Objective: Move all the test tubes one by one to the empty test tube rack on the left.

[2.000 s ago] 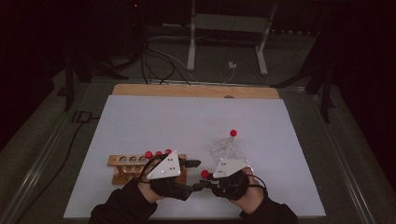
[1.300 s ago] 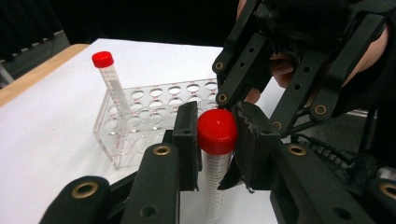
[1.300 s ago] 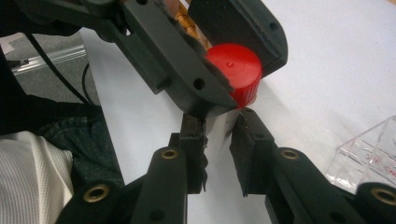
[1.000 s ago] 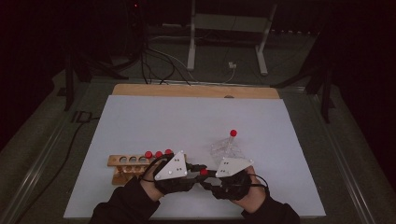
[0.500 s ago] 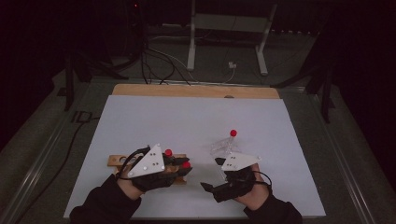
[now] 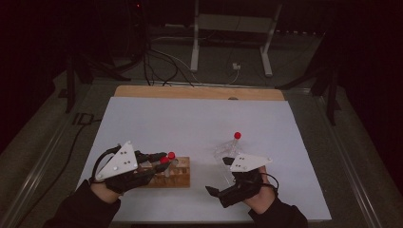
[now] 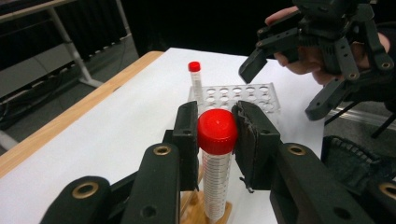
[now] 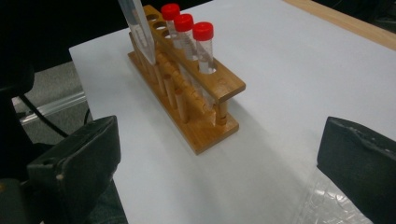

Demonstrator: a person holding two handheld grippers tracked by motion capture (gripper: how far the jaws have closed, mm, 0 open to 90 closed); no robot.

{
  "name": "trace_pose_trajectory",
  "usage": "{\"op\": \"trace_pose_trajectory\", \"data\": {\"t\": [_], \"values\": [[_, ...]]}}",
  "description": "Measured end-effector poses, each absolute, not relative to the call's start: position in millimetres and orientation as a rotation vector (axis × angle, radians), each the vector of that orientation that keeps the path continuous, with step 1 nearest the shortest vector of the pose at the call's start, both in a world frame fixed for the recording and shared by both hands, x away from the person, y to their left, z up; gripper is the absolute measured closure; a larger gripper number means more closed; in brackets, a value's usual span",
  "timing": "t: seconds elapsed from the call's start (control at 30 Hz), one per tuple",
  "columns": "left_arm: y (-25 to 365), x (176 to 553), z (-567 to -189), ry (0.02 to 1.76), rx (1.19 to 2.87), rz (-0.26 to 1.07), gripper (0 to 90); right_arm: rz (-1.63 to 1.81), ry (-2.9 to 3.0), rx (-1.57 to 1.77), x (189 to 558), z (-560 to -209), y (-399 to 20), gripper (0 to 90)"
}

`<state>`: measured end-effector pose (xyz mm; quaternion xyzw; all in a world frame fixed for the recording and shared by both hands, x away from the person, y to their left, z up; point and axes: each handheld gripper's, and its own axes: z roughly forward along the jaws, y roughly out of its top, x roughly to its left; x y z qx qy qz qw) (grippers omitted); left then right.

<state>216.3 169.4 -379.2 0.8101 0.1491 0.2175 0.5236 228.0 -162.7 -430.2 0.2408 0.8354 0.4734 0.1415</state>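
Our left gripper (image 7: 217,140) has its jaws clamped on the red cap of a tube (image 7: 216,179), which stands at the centre of the left gripper view with its foot at the wooden rack (image 7: 205,212) along the bottom edge. The jaws of our right gripper (image 8: 219,172) have just been opening and now stand wide apart with nothing between them.

Progress, as we judge it: three capped tubes (image 8: 183,28) sit in the wooden rack (image 8: 187,93) at the upper left of the right gripper view. One more tube (image 6: 233,145) stands in the clear rack (image 6: 225,154), right of centre in the high view. The clamped tube is not yet released. The clear-rack tube is left to move.

Surroundings: the white table (image 6: 199,118) is bare around both racks. The right gripper (image 7: 322,51) hangs at the upper right, near the clear rack (image 7: 233,95), and nothing blocks it.
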Motion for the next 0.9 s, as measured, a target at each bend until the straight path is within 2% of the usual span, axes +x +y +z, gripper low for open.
{"op": "trace_pose_trajectory", "data": {"t": [0.47, 0.9], "values": [[214.6, 222.1, -378.1, 0.495, 1.911, 0.633, 72.2, 1.376, 2.408, 0.68, 227.5, -429.0, -163.9, 0.0], [223.7, 249.4, -400.6, 0.585, 1.872, 0.633, 72.1, 1.388, 2.398, 0.682, 228.1, -428.6, -166.0, 0.0]]}}
